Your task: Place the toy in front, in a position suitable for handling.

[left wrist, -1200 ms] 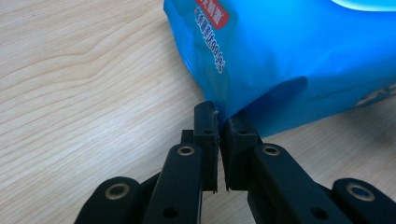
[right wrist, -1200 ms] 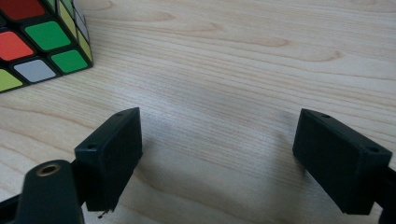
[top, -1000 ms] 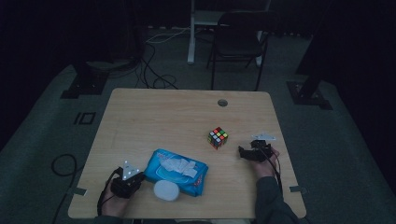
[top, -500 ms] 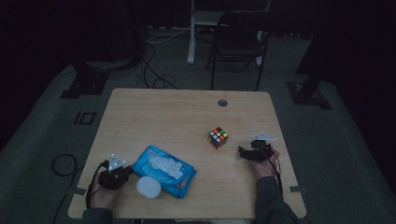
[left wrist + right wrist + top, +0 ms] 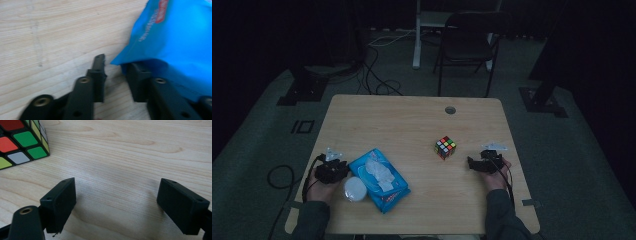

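The left tool (image 5: 113, 72), tips a little apart at the blue wipes pack (image 5: 175, 37), might just push it.

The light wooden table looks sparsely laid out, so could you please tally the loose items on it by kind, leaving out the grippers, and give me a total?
Blue soft pack of wet wipes: 1
Multicoloured puzzle cube: 1
White round lid: 1
Total: 3 things on the light wooden table.
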A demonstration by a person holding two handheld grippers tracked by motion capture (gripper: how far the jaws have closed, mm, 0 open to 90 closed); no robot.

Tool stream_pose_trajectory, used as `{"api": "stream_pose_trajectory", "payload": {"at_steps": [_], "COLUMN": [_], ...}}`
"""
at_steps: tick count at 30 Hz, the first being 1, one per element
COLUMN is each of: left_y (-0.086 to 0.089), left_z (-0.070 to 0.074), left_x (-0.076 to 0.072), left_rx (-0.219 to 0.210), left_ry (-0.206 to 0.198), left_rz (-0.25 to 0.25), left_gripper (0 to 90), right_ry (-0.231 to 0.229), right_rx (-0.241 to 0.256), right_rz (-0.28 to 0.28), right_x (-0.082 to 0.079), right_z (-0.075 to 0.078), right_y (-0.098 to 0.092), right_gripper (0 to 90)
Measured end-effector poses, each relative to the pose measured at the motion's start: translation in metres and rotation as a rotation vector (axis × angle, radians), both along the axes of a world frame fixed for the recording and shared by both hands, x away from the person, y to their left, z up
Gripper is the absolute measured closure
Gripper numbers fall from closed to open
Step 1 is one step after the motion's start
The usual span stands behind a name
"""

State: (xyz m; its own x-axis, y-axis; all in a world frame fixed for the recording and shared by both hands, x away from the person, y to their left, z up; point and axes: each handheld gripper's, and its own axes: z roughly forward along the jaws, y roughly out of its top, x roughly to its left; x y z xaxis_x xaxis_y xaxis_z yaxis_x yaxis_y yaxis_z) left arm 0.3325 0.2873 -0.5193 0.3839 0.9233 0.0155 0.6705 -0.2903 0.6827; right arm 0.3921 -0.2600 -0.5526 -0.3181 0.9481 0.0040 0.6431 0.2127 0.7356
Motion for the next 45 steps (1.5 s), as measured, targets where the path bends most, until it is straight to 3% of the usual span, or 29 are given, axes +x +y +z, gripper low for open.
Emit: {"api": "stream_pose_trajectory", "payload": {"at_steps": [1, 2, 4, 7, 10, 11, 12, 14, 16, 18, 19, 21, 23, 25, 26, 28, 31, 33, 35, 39, 40, 45], "left_y": [0.0, 0.007, 0.008, 0.007, -0.013, -0.013, -0.026, -0.034, -0.057, -0.065, -0.081, -0.091, -0.118, -0.118, -0.136, -0.149, -0.159, -0.179, -0.183, -0.193, -0.192, -0.186], "left_z": [0.0, 0.009, 0.013, 0.023, 0.05, 0.05, 0.058, 0.06, 0.066, 0.068, 0.07, 0.07, 0.066, 0.066, 0.062, 0.06, 0.057, 0.05, 0.047, 0.03, 0.027, 0.027], "left_x": [0.0, -0.013, -0.018, -0.028, -0.044, -0.044, -0.048, -0.05, -0.055, -0.056, -0.058, -0.059, -0.064, -0.064, -0.067, -0.069, -0.069, -0.07, -0.07, -0.069, -0.07, -0.073], "left_rx": [0.0, -0.026, -0.03, -0.055, -0.09, -0.09, -0.098, -0.093, -0.092, -0.091, -0.112, -0.108, -0.058, -0.058, -0.053, -0.033, -0.04, -0.02, -0.011, 0.062, 0.098, 0.127], "left_ry": [0.0, -0.029, -0.042, -0.075, -0.156, -0.156, -0.161, -0.165, -0.174, -0.174, -0.165, -0.16, -0.149, -0.149, -0.139, -0.13, -0.123, -0.096, -0.087, -0.054, -0.053, -0.058], "left_rz": [0.0, 0.032, 0.044, 0.036, -0.045, -0.045, -0.089, -0.108, -0.179, -0.2, -0.242, -0.263, -0.332, -0.332, -0.382, -0.404, -0.422, -0.47, -0.471, -0.45, -0.433, -0.434], "left_gripper": [63.4, 60.0, 59.8, 59.9, 60.7, 60.7, 60.7, 60.7, 61.2, 62.5, 63.6, 65.8, 70.7, 71.3, 72.6, 72.6, 72.7, 72.7, 72.7, 74.4, 76.9, 87.3], "right_ry": [0.0, 0.0, 0.0, 0.0, 0.0, 0.0, 0.0, 0.0, 0.0, 0.0, 0.0, 0.0, 0.0, 0.0, 0.0, 0.0, 0.0, 0.0, 0.0, 0.0, 0.0, 0.0], "right_rx": [0.0, 0.0, 0.0, 0.0, 0.0, 0.0, 0.0, 0.0, 0.0, 0.0, 0.0, 0.001, 0.001, 0.001, 0.001, 0.001, 0.001, 0.001, 0.001, 0.001, 0.0, 0.0], "right_rz": [0.0, 0.0, 0.0, 0.0, 0.0, 0.0, 0.0, 0.0, 0.0, 0.0, 0.0, -0.001, -0.001, -0.001, -0.001, -0.001, -0.001, -0.001, -0.001, -0.001, 0.0, 0.0], "right_x": [0.0, 0.0, 0.0, 0.0, 0.0, 0.0, 0.0, 0.0, 0.0, 0.0, 0.0, 0.0, 0.0, 0.0, 0.0, 0.0, 0.0, 0.0, 0.0, 0.0, 0.0, 0.0], "right_z": [0.0, 0.0, 0.0, 0.0, 0.0, 0.0, 0.0, 0.0, 0.0, 0.0, 0.0, 0.0, 0.0, 0.0, 0.0, 0.0, 0.0, 0.0, 0.0, 0.0, 0.0, 0.0], "right_y": [0.0, 0.0, 0.0, 0.0, 0.0, 0.0, 0.0, 0.0, 0.0, 0.0, 0.0, 0.0, 0.0, 0.0, 0.0, 0.0, 0.0, 0.0, 0.0, 0.0, 0.0, 0.0], "right_gripper": [15.6, 15.5, 15.6, 15.5, 15.6, 15.6, 15.6, 15.5, 15.6, 15.6, 15.6, 15.6, 15.6, 15.6, 15.5, 15.6, 15.6, 15.6, 15.5, 15.5, 15.6, 15.6]}}
